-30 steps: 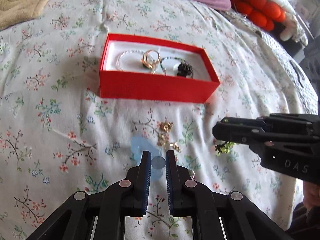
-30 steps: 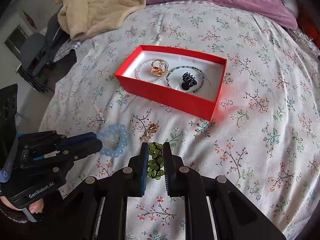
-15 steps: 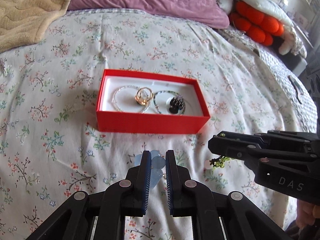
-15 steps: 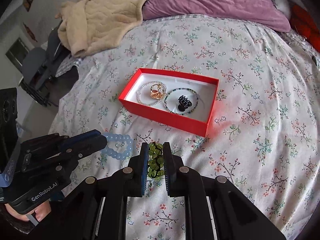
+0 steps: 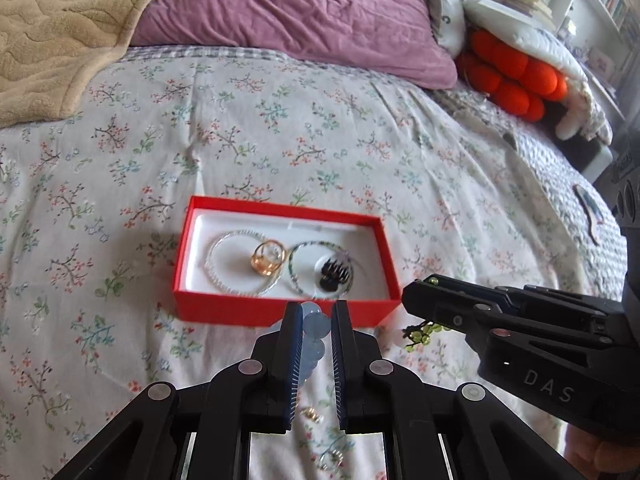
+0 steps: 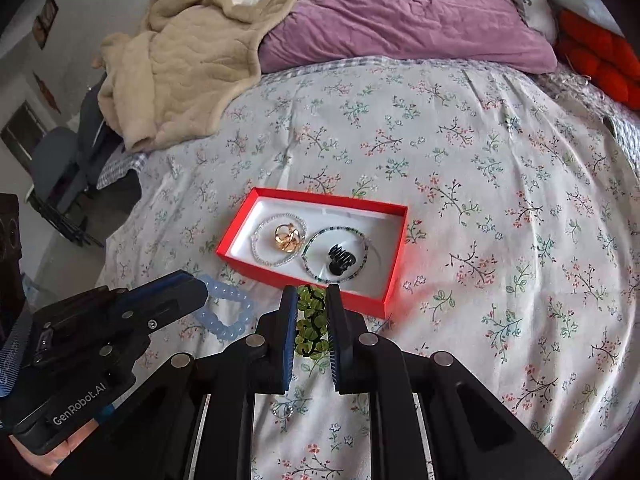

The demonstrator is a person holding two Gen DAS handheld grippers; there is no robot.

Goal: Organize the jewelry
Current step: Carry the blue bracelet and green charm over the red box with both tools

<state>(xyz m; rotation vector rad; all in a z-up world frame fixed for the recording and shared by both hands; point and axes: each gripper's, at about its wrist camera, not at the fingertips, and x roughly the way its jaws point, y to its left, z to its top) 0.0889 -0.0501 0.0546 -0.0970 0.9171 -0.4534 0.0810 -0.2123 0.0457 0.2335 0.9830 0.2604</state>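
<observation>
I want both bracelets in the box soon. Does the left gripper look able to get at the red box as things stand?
Probably yes. The left gripper, shut on the blue bead bracelet, hangs just short of the red box, whose top is open. The right gripper sits off to the side.

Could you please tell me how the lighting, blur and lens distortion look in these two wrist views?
Left wrist view: daylight, soft shadows; the small gold pieces on the bedspread by the fingers are blurred. Right wrist view: strong fisheye bending and dark corners; the red box throws a red glow on the bedspread to its right.
</observation>
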